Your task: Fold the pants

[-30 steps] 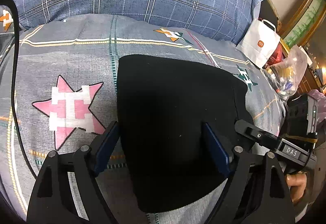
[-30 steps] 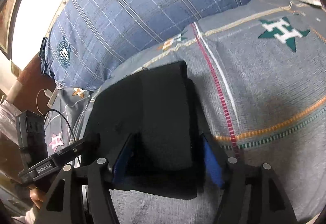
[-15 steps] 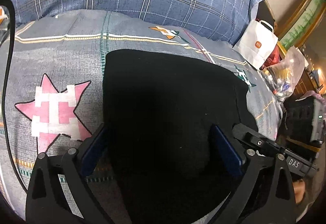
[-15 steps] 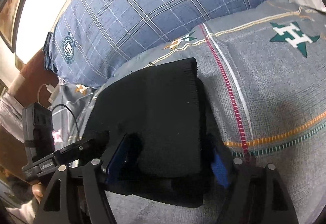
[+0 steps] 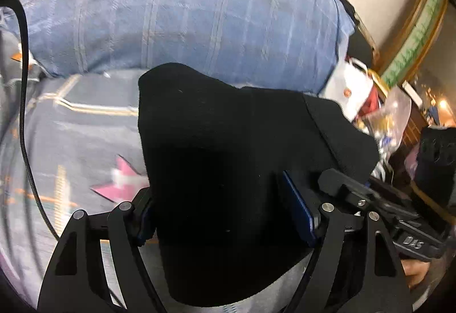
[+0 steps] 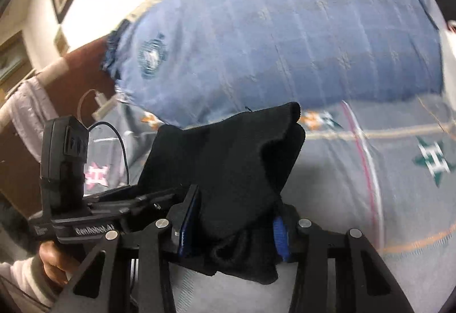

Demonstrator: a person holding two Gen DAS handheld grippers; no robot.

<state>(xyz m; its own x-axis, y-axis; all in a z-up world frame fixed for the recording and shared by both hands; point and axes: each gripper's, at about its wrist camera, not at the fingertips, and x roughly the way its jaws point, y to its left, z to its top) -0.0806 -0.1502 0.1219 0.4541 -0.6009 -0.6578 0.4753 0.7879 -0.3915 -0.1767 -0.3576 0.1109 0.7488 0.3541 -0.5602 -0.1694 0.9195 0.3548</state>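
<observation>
Lifting step: we judge we are mid-fold, both tongs raising the near edge of the pants [image 5: 228,159] off the bed [image 5: 71,127].
Left tongs [image 5: 228,216]: clenched on the pants, black cloth filling the gap between the blue pads [image 5: 299,213]; fabric bulges up and away in front of the camera.
Right tongs [image 6: 230,224]: clenched on the pants [image 6: 228,159] too, a bunched wad caught between the pads, ribbed band sticking up at the far right.
Pants location: held between the two tongs, above the grey star-print bed cover; far part drapes toward the blue plaid pillow [image 5: 199,13]. Whether the far end rests on the bed we cannot tell, it is hidden by the raised cloth.
Tongs relation: side by side, close; the right tongs show at the right edge of the left view, the left tongs at the left edge of the right view.
Clutter: white paper bag [image 5: 353,85] and plastic bag at far right, cable [image 5: 25,102] at left, all apart from the pants.
Next move, our guess: carry the held edge far, over the rest of the pants, keep both tongs level so the fold lies square, lower, then release.
Risk: uneven bunching in the right tongs may leave a crooked fold.
</observation>
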